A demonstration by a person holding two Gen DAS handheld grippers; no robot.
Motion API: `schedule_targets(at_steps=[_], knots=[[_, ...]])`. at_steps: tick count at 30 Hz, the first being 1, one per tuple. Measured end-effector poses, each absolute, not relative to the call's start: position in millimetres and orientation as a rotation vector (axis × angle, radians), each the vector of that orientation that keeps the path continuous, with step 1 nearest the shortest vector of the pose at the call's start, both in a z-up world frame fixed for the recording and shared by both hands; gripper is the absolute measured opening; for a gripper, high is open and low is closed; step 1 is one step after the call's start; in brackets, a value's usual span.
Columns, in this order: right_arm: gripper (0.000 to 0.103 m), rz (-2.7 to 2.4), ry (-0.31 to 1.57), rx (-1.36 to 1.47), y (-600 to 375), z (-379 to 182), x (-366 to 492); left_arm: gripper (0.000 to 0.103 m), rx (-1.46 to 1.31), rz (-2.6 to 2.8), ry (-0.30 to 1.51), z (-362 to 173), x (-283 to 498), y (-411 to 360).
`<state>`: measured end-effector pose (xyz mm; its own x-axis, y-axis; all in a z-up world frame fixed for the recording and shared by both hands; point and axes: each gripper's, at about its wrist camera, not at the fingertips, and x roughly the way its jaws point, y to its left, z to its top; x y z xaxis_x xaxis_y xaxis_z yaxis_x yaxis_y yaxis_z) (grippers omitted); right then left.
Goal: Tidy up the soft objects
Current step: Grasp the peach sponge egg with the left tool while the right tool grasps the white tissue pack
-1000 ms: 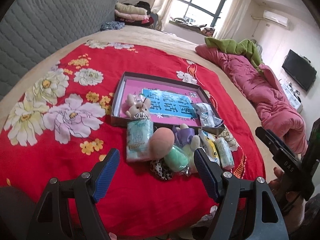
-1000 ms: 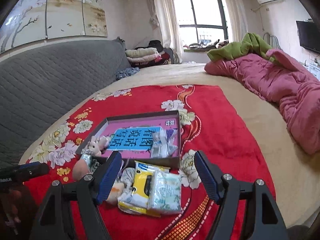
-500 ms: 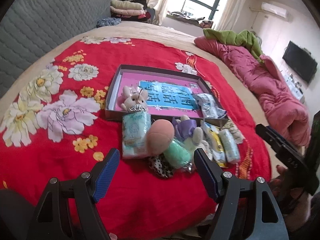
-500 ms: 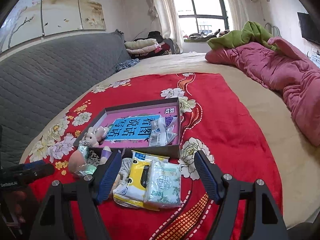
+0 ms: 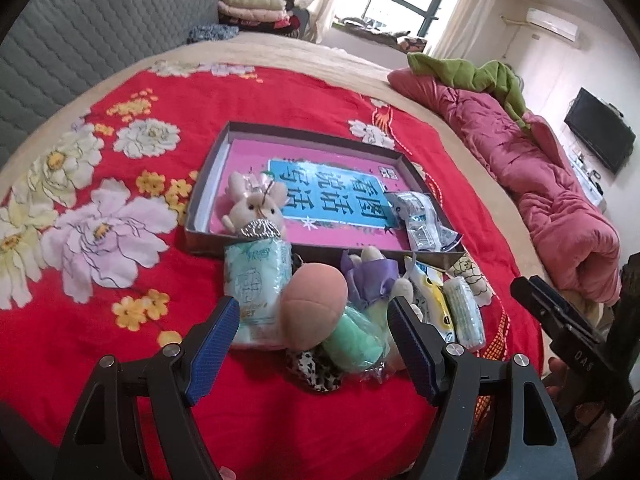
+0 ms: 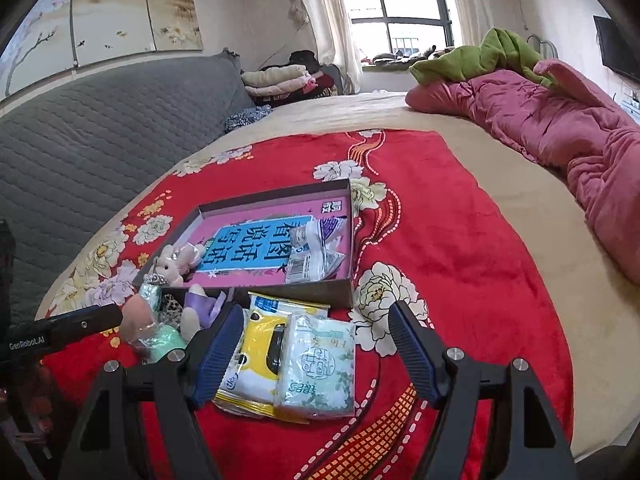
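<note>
A shallow pink-lined box [image 5: 208,168] [image 6: 348,236] lies on the red flowered blanket. In it sit a small plush bunny [image 5: 256,208] [image 6: 176,264] and a clear packet [image 5: 420,220] [image 6: 312,256]. In front of the box lies a heap: a green tissue pack [image 5: 256,284], a peach plush ball [image 5: 314,304] [image 6: 134,320], a mint roll [image 5: 352,340], a purple-dressed plush [image 5: 372,276] [image 6: 200,304], a yellow wipes pack [image 5: 432,300] [image 6: 260,344] and a white tissue pack [image 6: 318,364]. My left gripper [image 5: 312,344] hangs open just before the ball. My right gripper [image 6: 316,348] stands open over the two packs, touching neither.
A crumpled pink quilt [image 6: 560,128] with a green blanket [image 6: 480,52] fills the bed's right side. A grey padded headboard [image 6: 80,128] runs along the left. Folded clothes [image 6: 280,80] are stacked at the far end. A leopard-print piece [image 5: 316,372] lies under the heap.
The left gripper has come closer to the heap and lower, so the toys look larger between its fingers. The right gripper has sunk a little toward the packs. Both stay open.
</note>
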<state>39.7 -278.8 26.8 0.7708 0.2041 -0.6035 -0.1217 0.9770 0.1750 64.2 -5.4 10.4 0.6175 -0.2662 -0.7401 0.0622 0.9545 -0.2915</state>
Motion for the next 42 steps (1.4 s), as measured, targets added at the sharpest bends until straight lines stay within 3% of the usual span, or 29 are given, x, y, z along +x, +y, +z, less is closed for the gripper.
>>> schedule_targets(at_steps=[19, 23, 31, 38, 42], knots=[[0.074, 0.207, 0.856, 0.184, -276, -19, 67, 0.070, -0.254, -0.198, 0.911, -2, 79, -13], [0.074, 0.197, 0.877, 0.181, -275, -24, 71, 0.058, -0.257, -0.209, 0.916, -5, 80, -13], [0.074, 0.209, 0.876, 0.170, -271, -24, 73, 0.055, -0.252, -0.219, 0.933, -11, 84, -17], [0.074, 0.200, 0.890, 0.164, -271, -28, 77, 0.042, -0.251, -0.213, 0.942, -14, 90, -17], [0.074, 0.203, 0.899, 0.181, -272, -31, 79, 0.041, -0.266, -0.216, 0.949, -16, 91, -14]])
